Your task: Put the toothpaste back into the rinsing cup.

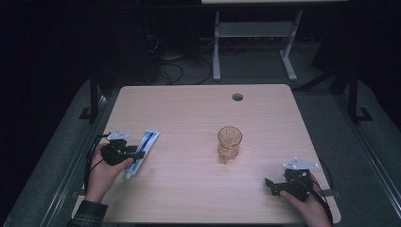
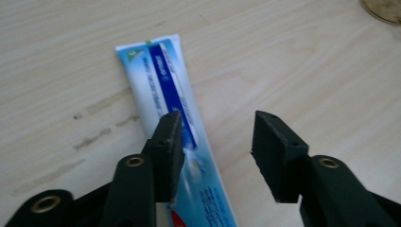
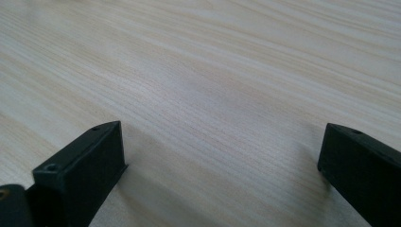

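A white and blue toothpaste tube [image 1: 144, 146] lies flat on the wooden table [image 1: 189, 113] at the left, its cap end toward the person. My left gripper [image 1: 137, 155] hovers over the tube's near half, held by a hand. In the left gripper view the tube [image 2: 161, 80] runs under the left jaw, and the left gripper [image 2: 220, 127] stands open with bare wood between its pads. An amber patterned glass [image 1: 230, 144] stands upright mid-table. My right gripper [image 1: 270, 185] rests low at the near right, and in its own view the right gripper [image 3: 222, 137] is wide open over bare wood.
A round cable hole [image 1: 237, 97] sits near the table's far edge. The rim of the glass [image 2: 385, 9] peeks into the left gripper view's top right corner. Beyond the table stand a white desk frame [image 1: 255, 33] and floor cables.
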Tool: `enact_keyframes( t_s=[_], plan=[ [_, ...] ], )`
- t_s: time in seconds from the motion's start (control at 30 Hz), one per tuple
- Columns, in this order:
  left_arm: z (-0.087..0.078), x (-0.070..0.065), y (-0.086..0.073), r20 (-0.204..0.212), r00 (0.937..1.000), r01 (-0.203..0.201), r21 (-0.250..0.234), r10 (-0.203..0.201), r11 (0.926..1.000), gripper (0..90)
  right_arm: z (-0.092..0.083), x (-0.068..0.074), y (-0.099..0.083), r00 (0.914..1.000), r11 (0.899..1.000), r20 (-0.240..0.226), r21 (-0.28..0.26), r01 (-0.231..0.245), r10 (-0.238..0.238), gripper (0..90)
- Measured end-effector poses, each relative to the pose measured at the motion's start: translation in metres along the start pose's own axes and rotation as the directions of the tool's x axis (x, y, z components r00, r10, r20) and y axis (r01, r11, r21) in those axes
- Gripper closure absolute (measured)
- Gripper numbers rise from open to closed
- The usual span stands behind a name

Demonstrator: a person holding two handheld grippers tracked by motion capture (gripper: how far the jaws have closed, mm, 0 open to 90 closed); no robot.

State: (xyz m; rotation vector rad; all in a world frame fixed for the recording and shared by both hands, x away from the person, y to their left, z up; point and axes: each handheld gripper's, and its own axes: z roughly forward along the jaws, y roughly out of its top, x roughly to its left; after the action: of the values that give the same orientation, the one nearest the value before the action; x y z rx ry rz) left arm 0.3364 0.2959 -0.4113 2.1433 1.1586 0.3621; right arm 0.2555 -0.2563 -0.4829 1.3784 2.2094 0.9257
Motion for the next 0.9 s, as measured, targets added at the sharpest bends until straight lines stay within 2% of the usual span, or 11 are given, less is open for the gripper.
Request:
enact_keyframes(
  t_s=[0.07, 0.3, 0.53, 0.7, 0.77, 0.9],
  plan=[
    [0.003, 0.003, 0.006, -0.016, 0.9998, -0.008, 0.010, 0.008, 0.9999, 48.6, 0.000, 0.000, 0.000, 1.0000, 1.000, 0.000, 0.000, 0.001, -0.001, 0.7],
    [0.023, 0.012, 0.024, -0.037, 0.9993, 0.014, 0.053, -0.012, 0.9985, 38.7, 0.000, 0.000, 0.000, 1.0000, 1.000, 0.000, 0.000, 0.000, 0.000, 0.7],
    [0.043, 0.017, 0.039, -0.070, 0.9975, 0.003, 0.085, 0.003, 0.9963, 34.4, 0.000, 0.000, 0.000, 1.0000, 1.000, 0.000, 0.000, 0.000, 0.000, 0.7],
    [0.056, 0.020, 0.047, -0.084, 0.9965, 0.009, 0.137, 0.003, 0.9905, 34.3, 0.000, 0.000, 0.000, 1.0000, 1.000, 0.000, 0.000, 0.000, 0.000, 0.7],
    [0.061, 0.021, 0.048, -0.087, 0.9962, 0.007, 0.144, 0.006, 0.9896, 34.1, 0.000, 0.000, 0.000, 1.0000, 1.000, 0.000, 0.000, 0.000, 0.000, 0.7],
    [0.071, 0.024, 0.049, -0.092, 0.9958, 0.017, 0.197, 0.001, 0.9803, 33.8, 0.000, 0.000, 0.000, 1.0000, 1.000, 0.000, 0.000, 0.000, 0.000, 0.7]
  ],
)
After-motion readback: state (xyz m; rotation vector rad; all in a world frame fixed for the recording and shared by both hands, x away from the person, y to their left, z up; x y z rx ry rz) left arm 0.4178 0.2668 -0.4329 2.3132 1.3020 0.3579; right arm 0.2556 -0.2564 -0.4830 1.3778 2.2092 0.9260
